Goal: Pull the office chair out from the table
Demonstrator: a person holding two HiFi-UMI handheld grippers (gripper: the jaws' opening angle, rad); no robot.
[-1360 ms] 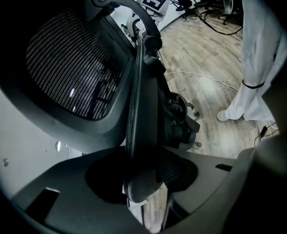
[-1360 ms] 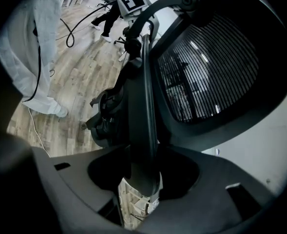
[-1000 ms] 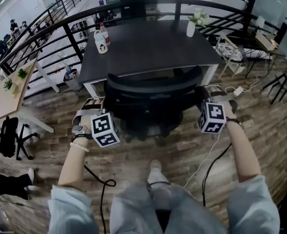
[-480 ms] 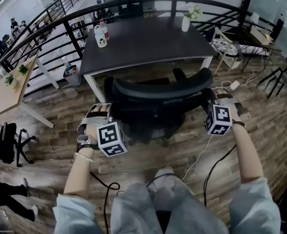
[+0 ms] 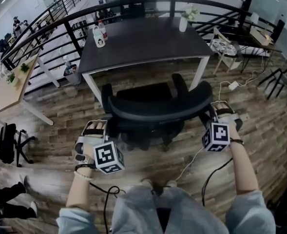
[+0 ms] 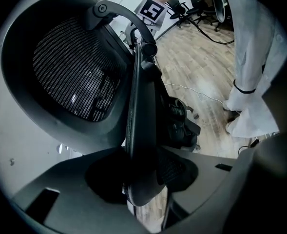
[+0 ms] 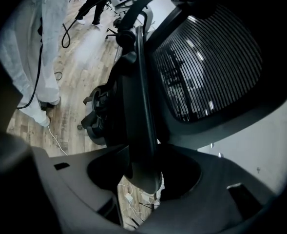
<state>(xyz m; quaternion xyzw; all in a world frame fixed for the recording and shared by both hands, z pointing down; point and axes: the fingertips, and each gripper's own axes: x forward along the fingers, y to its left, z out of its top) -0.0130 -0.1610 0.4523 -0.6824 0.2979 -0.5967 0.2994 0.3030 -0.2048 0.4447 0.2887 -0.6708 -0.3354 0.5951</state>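
The black office chair (image 5: pixel 158 106) stands on the wood floor just in front of the dark table (image 5: pixel 143 38), its seat out from under the tabletop. My left gripper (image 5: pixel 103 128) clamps the left edge of the curved backrest, my right gripper (image 5: pixel 209 114) the right edge. In the left gripper view the backrest's rim (image 6: pixel 138 111) runs down between the jaws of the left gripper (image 6: pixel 145 179), which close on it. The right gripper view shows the same: the rim (image 7: pixel 143 106) is pinched in the right gripper (image 7: pixel 143 172), with mesh beside it.
A bottle (image 5: pixel 99 35) and a vase of flowers (image 5: pixel 183 22) stand on the table. A black railing (image 5: pixel 60 21) runs behind it. A white cable and plug (image 5: pixel 231 86) lie on the floor at right. A light wooden table (image 5: pixel 7 91) and another chair (image 5: pixel 7 140) stand at left.
The chair has rolled toward me, away from the table, with both grippers moving back along with it. Its seat has come out from under the tabletop.
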